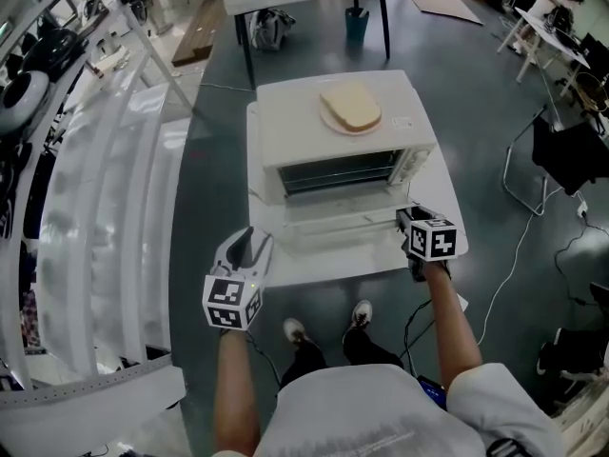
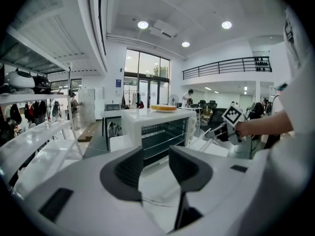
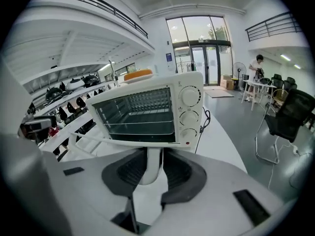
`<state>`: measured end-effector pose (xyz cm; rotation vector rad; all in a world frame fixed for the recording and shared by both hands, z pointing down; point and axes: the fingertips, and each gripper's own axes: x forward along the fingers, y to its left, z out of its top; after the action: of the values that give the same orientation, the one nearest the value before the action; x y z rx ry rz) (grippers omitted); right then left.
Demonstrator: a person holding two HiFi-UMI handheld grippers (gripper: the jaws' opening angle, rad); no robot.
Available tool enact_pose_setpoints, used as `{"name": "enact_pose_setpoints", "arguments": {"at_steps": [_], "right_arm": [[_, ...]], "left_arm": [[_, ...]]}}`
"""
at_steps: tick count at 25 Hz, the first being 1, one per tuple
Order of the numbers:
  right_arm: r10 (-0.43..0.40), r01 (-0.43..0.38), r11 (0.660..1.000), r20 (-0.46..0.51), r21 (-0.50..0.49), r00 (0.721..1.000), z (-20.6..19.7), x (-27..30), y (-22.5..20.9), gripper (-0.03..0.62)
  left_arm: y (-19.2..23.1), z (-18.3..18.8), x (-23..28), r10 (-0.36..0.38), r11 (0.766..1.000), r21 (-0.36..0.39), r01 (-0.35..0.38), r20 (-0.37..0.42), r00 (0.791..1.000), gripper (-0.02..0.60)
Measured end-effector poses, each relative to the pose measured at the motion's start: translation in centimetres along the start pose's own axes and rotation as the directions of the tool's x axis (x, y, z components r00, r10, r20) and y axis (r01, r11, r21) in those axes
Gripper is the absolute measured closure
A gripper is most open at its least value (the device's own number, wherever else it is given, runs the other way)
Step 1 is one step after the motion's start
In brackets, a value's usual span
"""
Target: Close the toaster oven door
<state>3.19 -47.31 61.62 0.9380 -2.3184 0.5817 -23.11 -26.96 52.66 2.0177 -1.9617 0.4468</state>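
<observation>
Our right gripper clamps its jaws on the white handle at the right end of the toaster oven door. The door lies folded down, open, before the toaster oven on the white table. Our left gripper hovers near the table's front left corner, jaws apart and empty. Bread sits on a plate on top of the oven.

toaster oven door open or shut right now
Open. The door is swung down away from the oven front, exposing the wire rack, and the right gripper has its jaws clamped on the handle.
</observation>
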Motion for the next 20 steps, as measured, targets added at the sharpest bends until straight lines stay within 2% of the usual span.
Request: {"name": "enact_pose_setpoints", "arguments": {"at_steps": [6, 9, 14, 20], "right_arm": [[-0.027, 0.028, 1.000, -0.092, 0.000, 0.995, 1.1, 0.0, 0.0, 0.490], [-0.027, 0.028, 0.999, -0.099, 0.016, 0.995, 1.5, -0.5, 0.1, 0.475], [0.012, -0.011, 1.000, -0.016, 0.029, 1.000, 3.6, -0.8, 0.4, 0.473], [-0.002, 0.004, 1.000, 0.139, -0.013, 0.990, 7.3, -0.3, 0.3, 0.479]], "left_arm": [[1.3, 0.7, 0.0, -0.005, 1.000, 0.003, 0.005, 0.009, 1.000, 0.414], [1.6, 1.0, 0.3, -0.013, 1.000, 0.007, 0.012, 0.015, 1.000, 0.414], [1.4, 1.1, 1.1, -0.035, 0.999, 0.010, 0.035, 0.014, 0.999, 0.414], [0.7, 1.0, 2.1, -0.060, 0.998, 0.014, 0.060, 0.006, 0.998, 0.414]]}}
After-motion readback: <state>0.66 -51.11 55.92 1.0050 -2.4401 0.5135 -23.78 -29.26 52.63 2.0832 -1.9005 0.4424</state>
